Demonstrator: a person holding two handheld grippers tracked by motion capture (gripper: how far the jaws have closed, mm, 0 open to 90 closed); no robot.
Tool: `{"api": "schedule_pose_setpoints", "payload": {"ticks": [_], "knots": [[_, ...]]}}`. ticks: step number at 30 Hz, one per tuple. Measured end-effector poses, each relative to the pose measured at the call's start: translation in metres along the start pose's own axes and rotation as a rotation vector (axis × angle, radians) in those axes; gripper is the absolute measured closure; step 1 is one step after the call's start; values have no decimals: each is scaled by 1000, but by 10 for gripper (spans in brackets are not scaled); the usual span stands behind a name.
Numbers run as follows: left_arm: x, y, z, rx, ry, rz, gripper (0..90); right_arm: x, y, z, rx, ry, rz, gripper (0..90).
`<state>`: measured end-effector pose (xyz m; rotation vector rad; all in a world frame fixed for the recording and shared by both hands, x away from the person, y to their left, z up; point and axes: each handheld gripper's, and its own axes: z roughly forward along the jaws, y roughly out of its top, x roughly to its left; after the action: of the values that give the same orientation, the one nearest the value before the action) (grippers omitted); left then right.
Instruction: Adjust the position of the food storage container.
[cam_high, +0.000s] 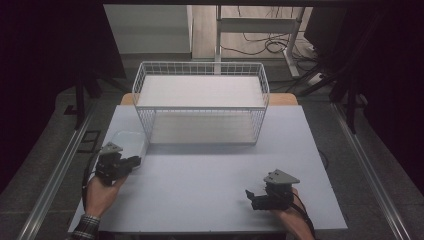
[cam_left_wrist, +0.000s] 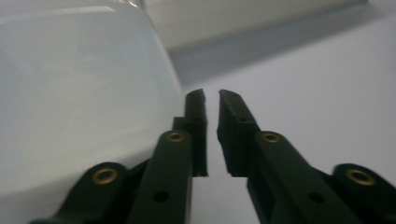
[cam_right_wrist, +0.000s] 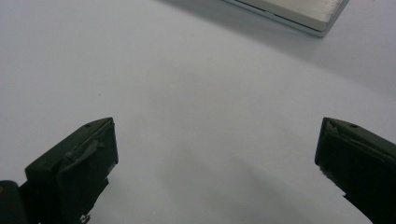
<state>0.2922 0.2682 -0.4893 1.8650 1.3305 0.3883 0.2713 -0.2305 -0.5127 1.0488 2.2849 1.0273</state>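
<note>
The clear plastic container (cam_high: 129, 141) sits on the grey tabletop (cam_high: 210, 185) near its left edge, just in front of the left corner of the white wire basket (cam_high: 200, 102). In the left gripper view its pale, rounded wall (cam_left_wrist: 84, 93) bulges just beside the black jaws, touching or nearly touching the outer face of the nearer one, not between them.

The left gripper (cam_high: 134, 161) points at the container's near right corner. Its jaws are almost together, with a thin strip of bare table visible in the gap and nothing pinched. So the grip seems to have missed the wall, or the closed jaws may be meant to nudge the container. To take hold well, I judge the jaws should reopen, straddle the rim so one goes inside and one outside, then close squarely; the thin plastic will likely flex and slip under a shallow bite.

The left hand (cam_high: 102, 192) reaches in from the lower left, forearm angled toward the container, gripper roughly level. The right gripper (cam_high: 251, 196) rests low over the table's near right, well apart, jaws spread wide over bare surface and holding nothing.
</note>
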Motion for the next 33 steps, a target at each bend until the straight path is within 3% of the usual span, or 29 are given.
{"api": "schedule_pose_setpoints", "payload": {"ticks": [3, 4, 9, 16, 21, 26, 33], "knots": [[10, 8, 0, -12, 6, -19, 887, 1, 0, 1, 4, 2, -3, 0], [20, 15, 2, -30, 15, -43, 895, 1, 0, 1, 8, 4, -8, 0], [38, 30, 9, -52, 43, -76, 898, 2, 0, 2, 14, 6, -13, 0], [62, 58, 39, -36, 99, -112, 899, 3, 0, 4, 27, 9, -20, 0], [68, 71, 55, -17, 122, -125, 899, 3, -1, 4, 31, 8, -21, 0], [74, 81, 74, 73, 177, -145, 899, 3, -2, 5, 41, 10, -37, 0], [70, 75, 67, 99, 150, -151, 900, 3, -2, 5, 57, 11, -48, 0]]}}
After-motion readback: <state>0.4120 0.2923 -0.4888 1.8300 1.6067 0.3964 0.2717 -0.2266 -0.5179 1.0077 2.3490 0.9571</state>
